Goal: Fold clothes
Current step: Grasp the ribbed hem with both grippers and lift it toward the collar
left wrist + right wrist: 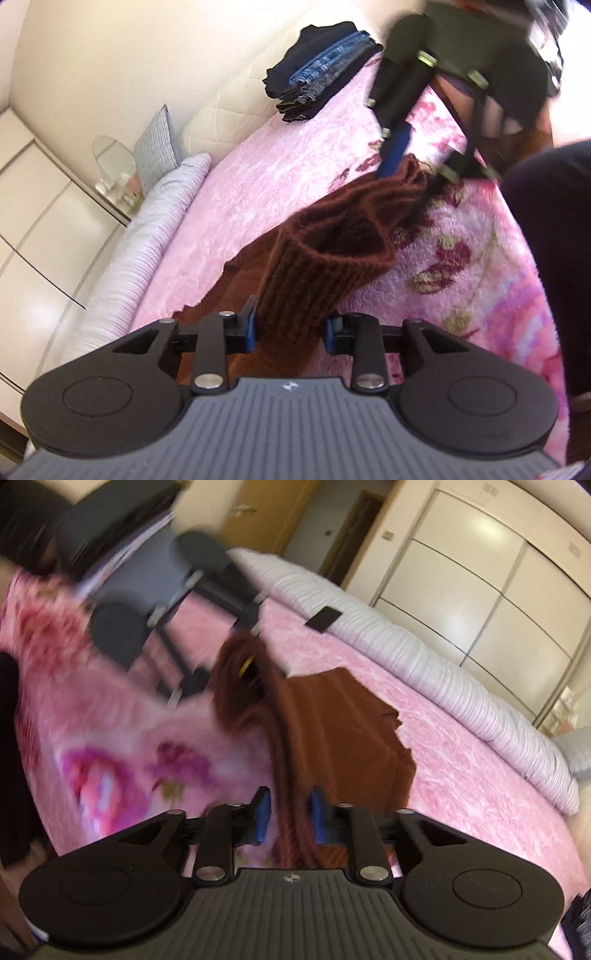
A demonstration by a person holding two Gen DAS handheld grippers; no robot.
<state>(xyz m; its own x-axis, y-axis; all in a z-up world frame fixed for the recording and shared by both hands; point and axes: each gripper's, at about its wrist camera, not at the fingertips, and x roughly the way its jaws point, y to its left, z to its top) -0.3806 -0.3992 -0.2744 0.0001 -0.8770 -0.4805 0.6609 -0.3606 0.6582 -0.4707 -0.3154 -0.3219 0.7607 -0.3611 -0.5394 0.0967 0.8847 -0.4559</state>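
A brown knitted sweater [332, 236] lies on the pink floral blanket [280, 155], one ribbed edge lifted and stretched between my two grippers. My left gripper [290, 328] is shut on the ribbed hem. My right gripper [288, 812] is shut on a bunched strip of the same sweater [332, 731]. In the left wrist view the right gripper [402, 147] shows at the far end of the sweater. In the right wrist view the left gripper [236, 627] shows, blurred, at the other end.
A stack of folded dark clothes and jeans [325, 70] sits at the far side of the bed by the quilted headboard [207, 92]. A striped bolster [147, 236] and a pillow [155, 147] line the bed edge. White wardrobe doors [480, 590] stand beyond.
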